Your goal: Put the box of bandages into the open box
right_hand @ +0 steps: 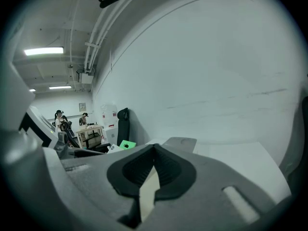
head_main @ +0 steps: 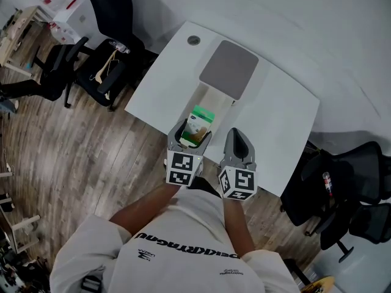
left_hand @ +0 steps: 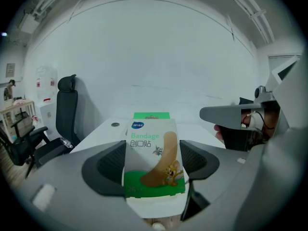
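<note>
- Our left claw (left_hand: 152, 163) is clamped on the box of bandages (left_hand: 151, 141). Its two dark pads (left_hand: 106, 167) press the box's left and right sides. The box stands upright between them, its green-and-white printed face toward the claw's camera.
- Our right claw (right_hand: 154, 150) holds nothing. Its jaws meet at the tips, with only a thin pale wedge showing between them lower down.
- In the head view the right claw sits just beside the left one, at its 3 o'clock. Both are at the near edge of the white counter (head_main: 278, 124).
- In that view the box of bandages overlaps the near end of the open box (head_main: 215, 95). We cannot tell whether it touches the open box or hangs above it.
- The open box is narrow and white, and it runs away from the left claw toward 1 o'clock. A grey lid (head_main: 230, 69) lies flat at its far end.
- Farther on, at 12 o'clock from the left claw, a round cable hole (head_main: 193, 40) sits near the counter's far corner.
- Off the counter, a black office chair (head_main: 110, 54) stands on the wooden floor (head_main: 79, 157) at 10 o'clock. More black chairs (head_main: 351, 188) stand at 3 o'clock, beyond the counter's right edge.
- Farthest of all, a plain pale wall (left_hand: 154, 57) rises behind the counter.
</note>
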Available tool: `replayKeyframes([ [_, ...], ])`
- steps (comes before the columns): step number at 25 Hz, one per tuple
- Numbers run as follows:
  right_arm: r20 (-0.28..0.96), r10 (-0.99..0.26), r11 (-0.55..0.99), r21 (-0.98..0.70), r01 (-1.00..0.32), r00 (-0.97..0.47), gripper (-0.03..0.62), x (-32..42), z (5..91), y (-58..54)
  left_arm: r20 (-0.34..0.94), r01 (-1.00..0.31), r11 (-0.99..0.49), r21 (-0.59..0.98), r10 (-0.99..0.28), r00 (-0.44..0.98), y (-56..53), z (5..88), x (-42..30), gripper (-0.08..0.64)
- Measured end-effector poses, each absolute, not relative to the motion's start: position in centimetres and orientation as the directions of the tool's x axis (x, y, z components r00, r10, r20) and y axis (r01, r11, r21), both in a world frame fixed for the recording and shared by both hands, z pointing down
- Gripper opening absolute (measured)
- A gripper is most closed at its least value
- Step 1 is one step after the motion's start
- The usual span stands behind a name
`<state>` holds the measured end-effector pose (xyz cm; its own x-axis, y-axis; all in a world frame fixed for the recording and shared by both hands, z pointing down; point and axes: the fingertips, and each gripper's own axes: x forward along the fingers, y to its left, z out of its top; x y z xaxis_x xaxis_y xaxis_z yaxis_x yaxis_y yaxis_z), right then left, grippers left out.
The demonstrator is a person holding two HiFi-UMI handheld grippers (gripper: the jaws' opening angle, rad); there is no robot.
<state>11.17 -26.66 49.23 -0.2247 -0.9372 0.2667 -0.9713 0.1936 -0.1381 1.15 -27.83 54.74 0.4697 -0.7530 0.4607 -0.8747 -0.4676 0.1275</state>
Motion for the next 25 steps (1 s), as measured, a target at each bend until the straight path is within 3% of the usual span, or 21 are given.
replayKeyframes([
  [25,0.312,-0.928,0.162,-0.153,-0.975,-0.203,0.0,13.0,52.2,-29.7,0.588,-0.88,-0.465,0.09,-0.688,0.424,-32.4,60.9,2.9,0.36],
])
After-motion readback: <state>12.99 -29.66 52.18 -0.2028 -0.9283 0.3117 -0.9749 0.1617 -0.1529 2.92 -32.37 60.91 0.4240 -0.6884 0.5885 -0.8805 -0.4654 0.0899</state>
